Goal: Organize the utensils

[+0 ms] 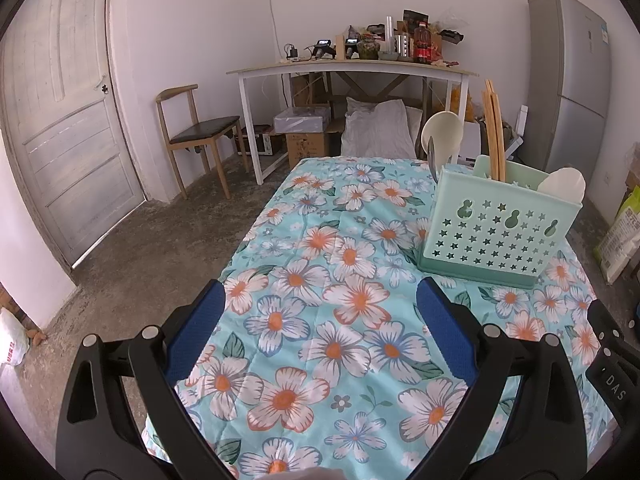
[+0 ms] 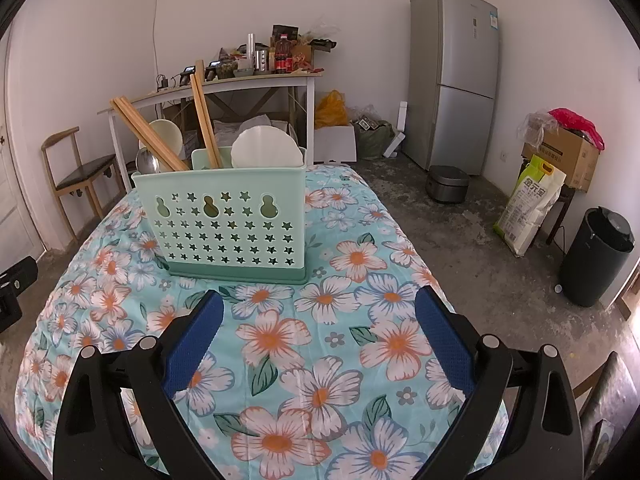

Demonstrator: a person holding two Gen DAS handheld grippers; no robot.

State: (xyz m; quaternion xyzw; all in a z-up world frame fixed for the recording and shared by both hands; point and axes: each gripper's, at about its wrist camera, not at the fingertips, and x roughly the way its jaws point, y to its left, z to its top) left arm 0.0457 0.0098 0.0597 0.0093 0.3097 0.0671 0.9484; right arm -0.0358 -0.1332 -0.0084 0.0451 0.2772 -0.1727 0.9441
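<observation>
The left gripper (image 1: 320, 320) hovers over the floral cloth (image 1: 312, 280) on the bench, its blue fingers (image 1: 196, 332) spread wide and holding nothing. Ahead and to its right stands the mint-green utensil caddy (image 2: 224, 220), upright on the cloth, with wooden chopsticks (image 2: 204, 120), a metal spoon (image 2: 147, 162) and pale ladles (image 2: 267, 148) sticking up from it. The right gripper (image 2: 320, 320) faces the caddy, its fingers likewise apart and empty.
</observation>
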